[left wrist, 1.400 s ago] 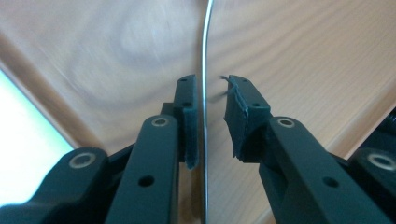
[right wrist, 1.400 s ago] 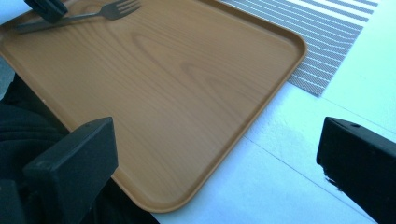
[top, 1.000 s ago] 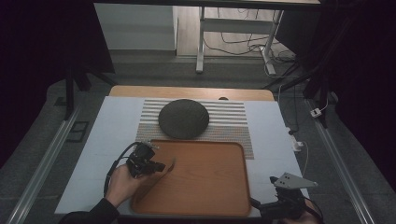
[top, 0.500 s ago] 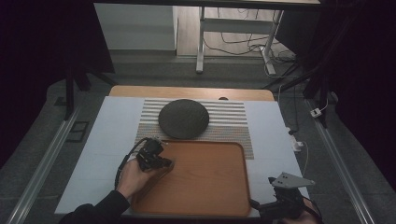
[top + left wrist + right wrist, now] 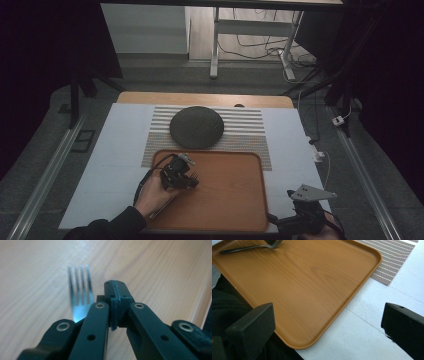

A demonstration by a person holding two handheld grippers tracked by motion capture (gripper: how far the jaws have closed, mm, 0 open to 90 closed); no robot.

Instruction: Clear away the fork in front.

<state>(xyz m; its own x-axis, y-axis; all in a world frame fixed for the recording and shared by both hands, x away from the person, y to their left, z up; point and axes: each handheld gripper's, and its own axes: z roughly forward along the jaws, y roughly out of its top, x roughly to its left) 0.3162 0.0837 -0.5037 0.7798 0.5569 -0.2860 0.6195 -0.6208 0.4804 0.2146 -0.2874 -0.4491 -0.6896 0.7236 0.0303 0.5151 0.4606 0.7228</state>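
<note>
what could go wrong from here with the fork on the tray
1. The left gripper has its jaws shut with the fork beside them, not between them, so it looks unheld; a push might skid it across the smooth tray.
2. From the right gripper view the fork lies close to the tray's edge, so a nudge could send it against the rim.
3. The right gripper sits open by the tray's corner and could bump it.

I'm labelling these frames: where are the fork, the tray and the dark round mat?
fork [image 5: 79, 287], left gripper view, on its tines.
tray [image 5: 235, 197], high view, on its bare middle.
dark round mat [image 5: 196, 127], high view, on its centre.
</note>
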